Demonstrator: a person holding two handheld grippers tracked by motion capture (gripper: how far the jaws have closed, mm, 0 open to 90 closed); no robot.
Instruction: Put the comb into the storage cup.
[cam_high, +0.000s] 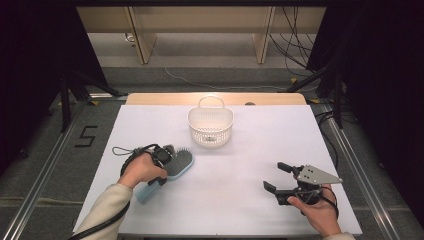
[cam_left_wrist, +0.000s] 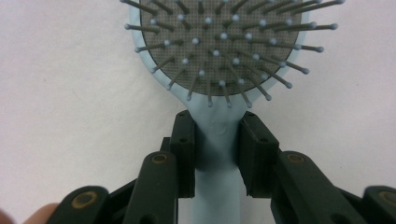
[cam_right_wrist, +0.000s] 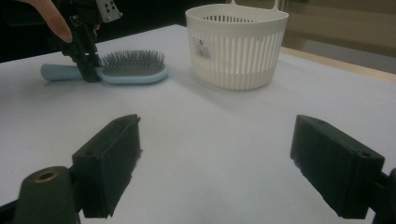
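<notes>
Your left gripper (cam_left_wrist: 217, 140) has its fingers (cam_left_wrist: 183, 149) closed on the neck of the brush (cam_left_wrist: 219, 51), pads pressing both sides of the pale blue handle just below the bristle head. The brush lies flat on the tabletop (cam_high: 240, 165), bristles up, at about 9 o'clock from the table's centre. The basket (cam_high: 210, 125) stands upright at 12 o'clock, well apart from the brush; from here it looks empty, apart from a label. Your right gripper (cam_high: 276, 178) hovers at 4 o'clock, fingers wide, holding nothing.

Assessment: the grasp appears made; the lift is not yet done, since the brush rests on the surface. Remaining, by my judgement: raise the brush, carry it toward 12 o'clock and set it into the basket.
</notes>
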